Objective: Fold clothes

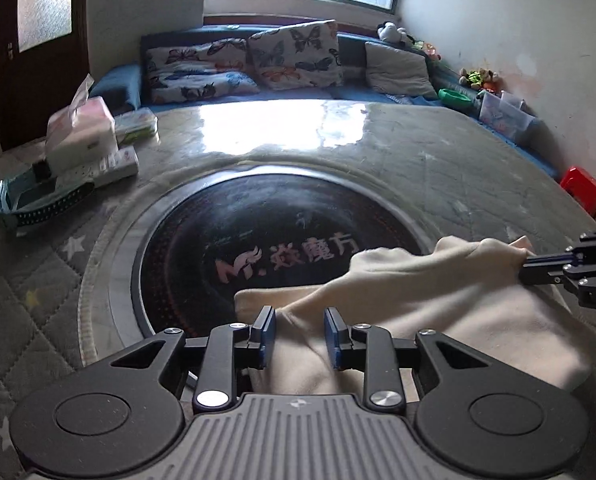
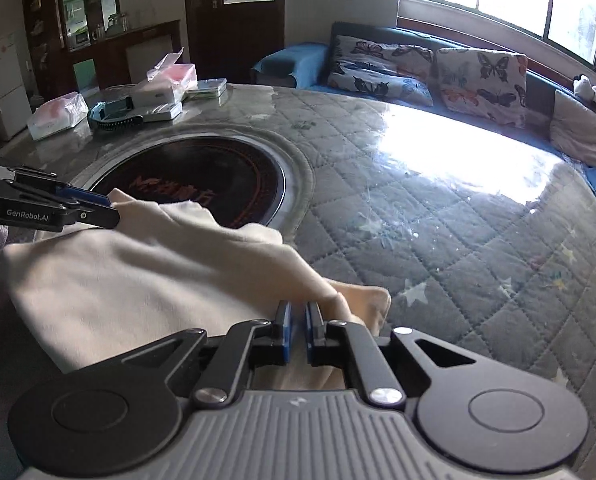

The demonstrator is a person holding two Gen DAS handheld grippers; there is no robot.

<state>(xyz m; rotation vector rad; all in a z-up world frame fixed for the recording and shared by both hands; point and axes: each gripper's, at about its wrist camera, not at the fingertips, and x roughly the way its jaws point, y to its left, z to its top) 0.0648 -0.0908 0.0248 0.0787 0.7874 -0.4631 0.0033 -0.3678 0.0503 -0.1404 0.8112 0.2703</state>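
A cream garment [image 1: 438,300] lies bunched on the round table, partly over the black cooktop disc [image 1: 258,248]. In the left wrist view my left gripper [image 1: 300,338] has its jaws apart with the cloth lying between the pads. In the right wrist view the left gripper [image 2: 112,210] looks nearly closed at a raised corner of the cream garment [image 2: 138,280]. My right gripper [image 2: 297,330] is shut on a fold of the garment at its right edge. It also shows in the left wrist view [image 1: 526,266], pinching the lifted cloth.
The table wears a grey quilted cover [image 2: 438,240] under clear plastic. Tissue packs [image 1: 82,132], a white box and a blue brush [image 1: 38,204] sit at the left. A sofa with butterfly cushions [image 1: 294,56] stands behind. A red box [image 1: 582,190] is at the right.
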